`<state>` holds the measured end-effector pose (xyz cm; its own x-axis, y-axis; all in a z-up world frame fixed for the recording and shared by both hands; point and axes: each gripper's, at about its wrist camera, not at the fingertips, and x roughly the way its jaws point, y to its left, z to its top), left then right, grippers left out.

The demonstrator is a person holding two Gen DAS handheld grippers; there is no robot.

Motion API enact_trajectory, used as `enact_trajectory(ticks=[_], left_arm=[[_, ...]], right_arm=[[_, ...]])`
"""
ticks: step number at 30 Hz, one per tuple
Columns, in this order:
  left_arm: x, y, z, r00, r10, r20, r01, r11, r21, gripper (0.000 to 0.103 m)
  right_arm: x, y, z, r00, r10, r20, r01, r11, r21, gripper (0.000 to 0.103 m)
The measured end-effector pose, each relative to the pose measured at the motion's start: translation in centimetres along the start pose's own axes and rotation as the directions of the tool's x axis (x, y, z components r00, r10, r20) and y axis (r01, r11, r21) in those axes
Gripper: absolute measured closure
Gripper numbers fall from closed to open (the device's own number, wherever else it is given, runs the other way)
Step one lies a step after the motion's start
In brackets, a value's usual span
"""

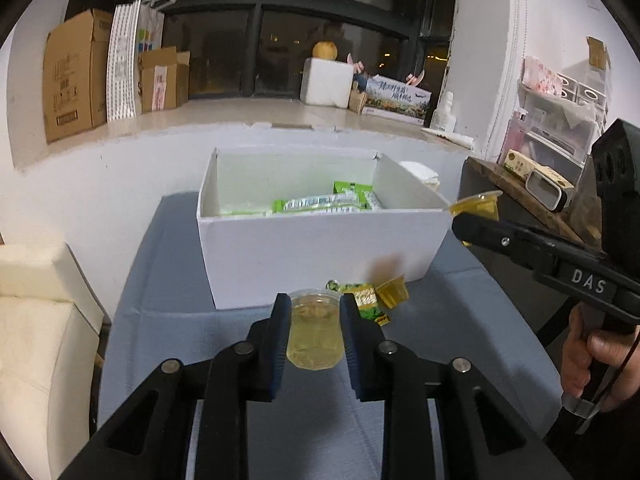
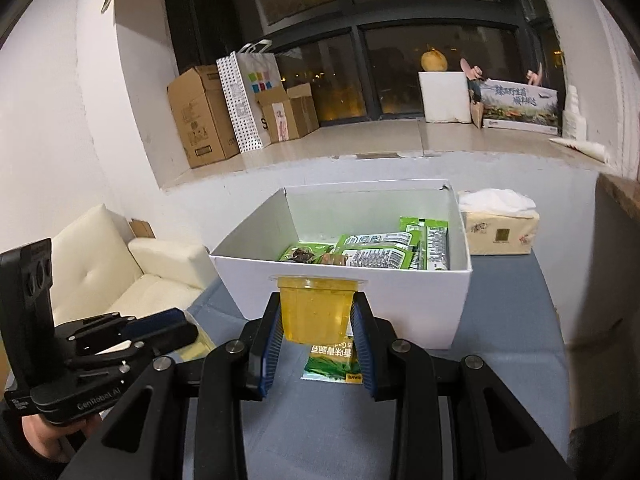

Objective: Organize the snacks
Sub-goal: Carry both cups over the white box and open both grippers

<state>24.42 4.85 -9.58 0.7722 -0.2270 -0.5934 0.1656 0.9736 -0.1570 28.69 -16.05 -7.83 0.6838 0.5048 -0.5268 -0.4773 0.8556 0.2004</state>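
both grippers, left gripper [image 1: 314,334] and right gripper [image 2: 316,322], clenched jelly cups; the right cup [image 2: 314,308], tilting, could snag the white box [image 2: 400,304] rim at twelve o'clock.

Left gripper [image 1: 315,320]: black angular linkage arms, round silver pivot screws, ribbed blue pads [image 1: 282,320]. Right gripper [image 2: 316,320]: same black build, blue ribbed pads [image 2: 362,344]. White "DAS" lettering on one body, "GenRobot.AI" on the other; thin black cable by the hand [image 1: 596,356].
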Motion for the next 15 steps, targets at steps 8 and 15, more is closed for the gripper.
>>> enact_trajectory(ticks=[8, 15], left_arm=[[-0.3, -0.5, -0.1, 1.000, -0.005, 0.018, 0.005, 1.000, 0.001, 0.075], [-1.0, -0.8, 4.2, 0.996, 0.012, 0.087, -0.016, 0.999, 0.040, 0.075]], right_arm=[[0.3, -0.3, -0.4, 1.000, -0.008, -0.013, 0.008, 1.000, -0.006, 0.067], [0.8, -0.8, 2.5, 0.999, -0.040, 0.017, 0.041, 0.999, -0.035, 0.067]])
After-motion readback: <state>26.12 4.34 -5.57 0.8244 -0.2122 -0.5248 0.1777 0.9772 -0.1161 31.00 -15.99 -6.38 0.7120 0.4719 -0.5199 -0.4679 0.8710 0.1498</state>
